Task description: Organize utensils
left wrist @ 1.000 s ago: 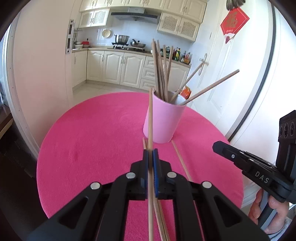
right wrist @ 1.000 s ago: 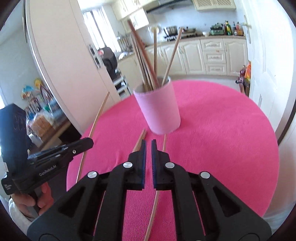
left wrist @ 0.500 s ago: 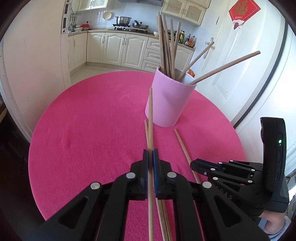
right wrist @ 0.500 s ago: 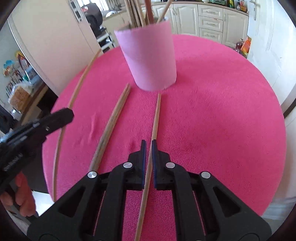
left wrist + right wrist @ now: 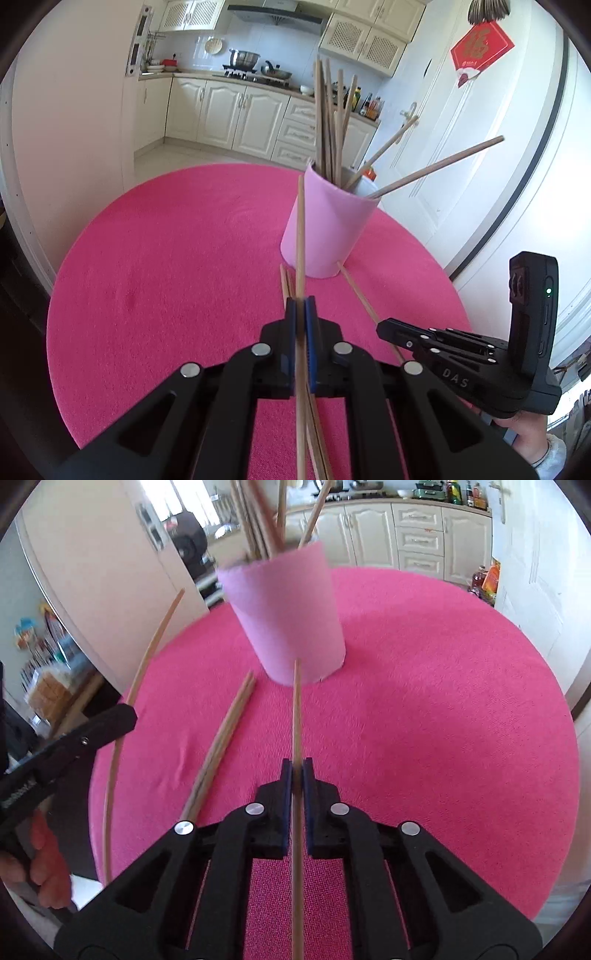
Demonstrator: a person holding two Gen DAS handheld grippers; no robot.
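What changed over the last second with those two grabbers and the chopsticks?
The right gripper came down over a loose chopstick on the table and closed around it. The left gripper kept its own chopstick clamped; the pink cup stayed put.

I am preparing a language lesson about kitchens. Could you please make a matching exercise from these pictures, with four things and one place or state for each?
Things:
1. cup
2. single chopstick
3. pair of chopsticks
4. paper decoration

Places or states:
a. red, hangs high above the table
b. lies flat on the pink tablecloth
c. pink, stands upright with chopsticks inside
d. clamped in the left gripper, lifted off the table

Right pairs: 1-c, 2-d, 3-b, 4-a
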